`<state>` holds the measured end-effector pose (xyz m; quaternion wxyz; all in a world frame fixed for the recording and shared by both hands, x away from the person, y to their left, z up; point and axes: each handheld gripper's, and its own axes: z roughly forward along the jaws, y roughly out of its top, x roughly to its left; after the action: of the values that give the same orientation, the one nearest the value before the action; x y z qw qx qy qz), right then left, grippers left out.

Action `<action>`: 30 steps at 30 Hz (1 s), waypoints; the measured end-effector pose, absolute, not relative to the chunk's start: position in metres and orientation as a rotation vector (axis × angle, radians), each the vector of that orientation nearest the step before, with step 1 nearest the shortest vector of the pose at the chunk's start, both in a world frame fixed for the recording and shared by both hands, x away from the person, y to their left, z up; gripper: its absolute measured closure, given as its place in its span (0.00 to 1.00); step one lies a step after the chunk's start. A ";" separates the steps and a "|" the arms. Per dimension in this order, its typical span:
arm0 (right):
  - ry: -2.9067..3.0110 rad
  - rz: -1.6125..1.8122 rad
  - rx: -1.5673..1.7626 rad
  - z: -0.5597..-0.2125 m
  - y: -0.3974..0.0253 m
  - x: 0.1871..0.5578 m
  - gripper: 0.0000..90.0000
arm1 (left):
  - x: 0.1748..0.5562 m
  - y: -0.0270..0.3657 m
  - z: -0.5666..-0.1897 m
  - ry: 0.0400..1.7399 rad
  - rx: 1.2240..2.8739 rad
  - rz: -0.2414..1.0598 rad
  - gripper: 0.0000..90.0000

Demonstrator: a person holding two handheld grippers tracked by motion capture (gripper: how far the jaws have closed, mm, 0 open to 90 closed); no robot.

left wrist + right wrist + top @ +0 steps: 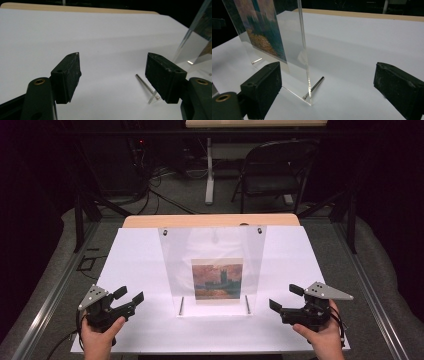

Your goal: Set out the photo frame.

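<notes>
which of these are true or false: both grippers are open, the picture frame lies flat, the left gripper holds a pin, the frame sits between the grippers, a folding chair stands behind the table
1. Both grippers are open. True: the left gripper and right gripper have their fingers spread around nothing.
2. The clear frame lies flat. False: it stands upright on the white board.
3. The left gripper holds a pin. False: the metal pin lies on the board.
4. The frame sits between the grippers. True.
5. A folding chair stands behind the table. True.
</notes>
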<state>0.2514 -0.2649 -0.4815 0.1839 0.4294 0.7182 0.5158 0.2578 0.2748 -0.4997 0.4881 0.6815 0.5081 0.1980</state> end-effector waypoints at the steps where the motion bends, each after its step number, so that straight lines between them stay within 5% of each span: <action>1: 2.025 1.440 1.206 -0.484 -0.264 0.251 0.08 | 0.258 0.275 -0.503 1.240 1.663 0.485 0.32; 8: 2.029 1.374 1.177 -0.507 -0.262 0.255 0.18 | 0.259 0.271 -0.519 1.204 1.743 0.569 0.33; 30: 2.177 1.247 1.157 -0.539 -0.250 0.262 0.43 | 0.263 0.243 -0.538 1.104 1.910 0.512 0.36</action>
<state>0.2616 -0.2500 -0.5388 0.1882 0.4111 0.7740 0.4433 0.2631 0.2429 -0.5383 0.4246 0.7635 0.4415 0.2047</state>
